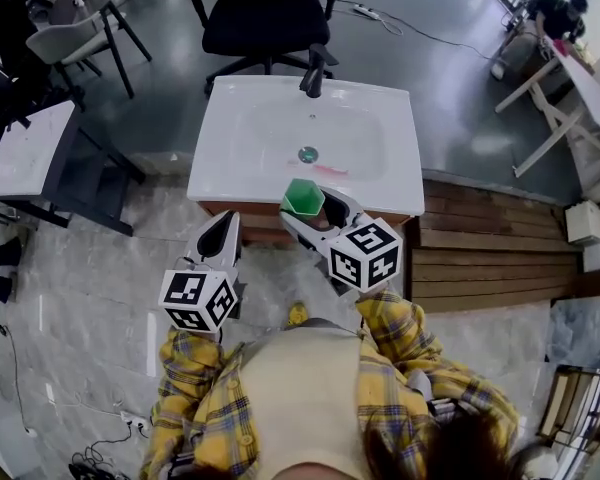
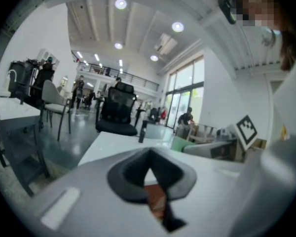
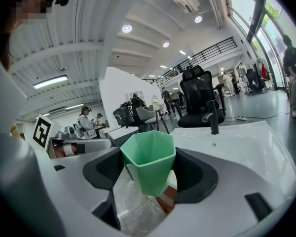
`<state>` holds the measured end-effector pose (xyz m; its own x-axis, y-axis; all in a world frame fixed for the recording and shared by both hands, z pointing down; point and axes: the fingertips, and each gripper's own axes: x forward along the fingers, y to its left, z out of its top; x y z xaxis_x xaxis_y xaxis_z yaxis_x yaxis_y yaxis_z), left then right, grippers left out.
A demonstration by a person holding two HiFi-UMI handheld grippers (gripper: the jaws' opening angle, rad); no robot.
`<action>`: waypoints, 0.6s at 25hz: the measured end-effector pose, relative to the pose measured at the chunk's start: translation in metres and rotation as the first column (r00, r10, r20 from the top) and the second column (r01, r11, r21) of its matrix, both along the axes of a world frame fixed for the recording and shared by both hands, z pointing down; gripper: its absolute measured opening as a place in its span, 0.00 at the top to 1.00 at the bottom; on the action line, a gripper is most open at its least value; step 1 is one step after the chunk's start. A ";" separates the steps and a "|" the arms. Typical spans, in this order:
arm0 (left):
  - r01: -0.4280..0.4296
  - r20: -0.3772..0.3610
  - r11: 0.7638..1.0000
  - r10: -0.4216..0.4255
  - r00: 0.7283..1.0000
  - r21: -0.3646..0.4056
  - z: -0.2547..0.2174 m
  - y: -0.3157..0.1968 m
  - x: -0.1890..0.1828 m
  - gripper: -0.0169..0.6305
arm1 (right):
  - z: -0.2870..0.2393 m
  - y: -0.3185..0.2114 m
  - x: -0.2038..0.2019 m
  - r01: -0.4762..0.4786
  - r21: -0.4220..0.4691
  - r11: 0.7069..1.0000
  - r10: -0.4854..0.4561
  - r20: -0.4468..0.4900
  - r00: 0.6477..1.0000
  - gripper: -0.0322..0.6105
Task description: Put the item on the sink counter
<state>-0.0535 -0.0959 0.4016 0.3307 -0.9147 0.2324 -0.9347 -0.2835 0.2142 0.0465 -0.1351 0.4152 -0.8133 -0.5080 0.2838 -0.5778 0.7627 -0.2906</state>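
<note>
A white sink counter (image 1: 240,173) with a basin, a drain (image 1: 308,154) and a black faucet (image 1: 313,73) stands just ahead of me. My right gripper (image 1: 315,204) is shut on a green faceted cup (image 1: 302,197), upright and mouth up, held at the counter's front edge. In the right gripper view the cup (image 3: 149,164) sits between the dark pads (image 3: 195,176), with floor showing beneath it and the sink counter (image 3: 246,142) beyond. My left gripper (image 1: 223,226) hangs to the left, just before the counter's front, shut on nothing (image 2: 150,168).
A black office chair (image 1: 265,18) stands behind the sink. A grey chair (image 1: 70,40) and a white table (image 1: 25,153) are at the left. A wooden platform (image 1: 490,258) lies to the right, with another white table (image 1: 580,83) beyond it.
</note>
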 end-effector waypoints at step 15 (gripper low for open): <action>0.010 0.005 1.000 -0.010 1.000 0.003 0.006 -0.052 -0.028 0.97 | 0.011 -0.050 -0.030 0.002 0.006 1.000 -0.001 -0.033 0.999 0.46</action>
<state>-0.0813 -0.1484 0.4078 0.3207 -0.9185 0.2314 -0.9384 -0.2750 0.2091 0.0166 -0.1847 0.4265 -0.8042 -0.5086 0.3075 -0.5859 0.7654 -0.2662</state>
